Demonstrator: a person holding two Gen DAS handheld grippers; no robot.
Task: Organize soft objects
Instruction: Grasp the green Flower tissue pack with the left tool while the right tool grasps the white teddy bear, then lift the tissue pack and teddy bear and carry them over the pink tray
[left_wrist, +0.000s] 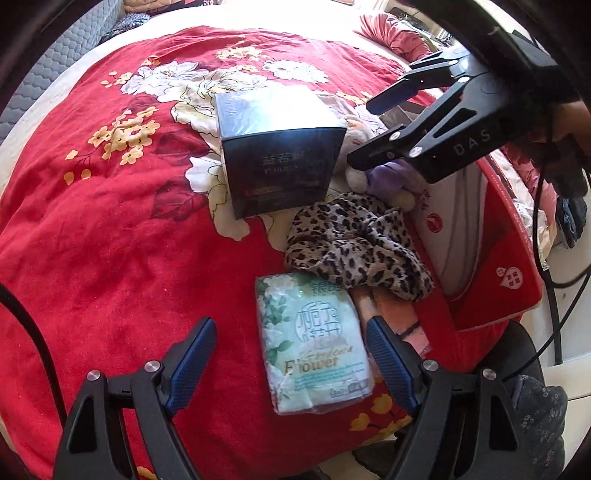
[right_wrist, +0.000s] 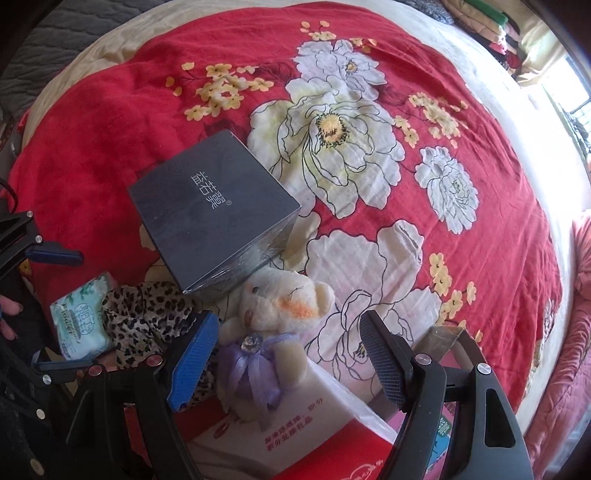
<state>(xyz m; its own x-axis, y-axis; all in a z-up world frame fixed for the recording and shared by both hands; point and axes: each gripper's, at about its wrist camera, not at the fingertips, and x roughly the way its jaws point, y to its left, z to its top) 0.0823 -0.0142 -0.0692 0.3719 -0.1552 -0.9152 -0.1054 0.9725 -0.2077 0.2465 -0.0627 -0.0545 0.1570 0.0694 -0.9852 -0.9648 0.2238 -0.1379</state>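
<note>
A cream teddy bear (right_wrist: 284, 302) with a purple bow lies against a red-and-white carton (right_wrist: 295, 435). My right gripper (right_wrist: 288, 325) hangs open right over the bear, one finger on each side, not touching it. In the left wrist view the right gripper (left_wrist: 373, 129) points down above the bear (left_wrist: 384, 177), which is mostly hidden. A leopard-print cloth (left_wrist: 354, 243) is crumpled beside a green tissue pack (left_wrist: 314, 343). My left gripper (left_wrist: 288, 332) is open and straddles the near end of the pack with space on both sides.
A dark shrink-wrapped box (left_wrist: 280, 155) stands on the red floral blanket (left_wrist: 110, 240) just behind the cloth and bear. The open red-and-white carton (left_wrist: 480, 240) sits at the bed's right edge. Pink bedding (right_wrist: 576, 332) lies beyond, and cables hang at the right.
</note>
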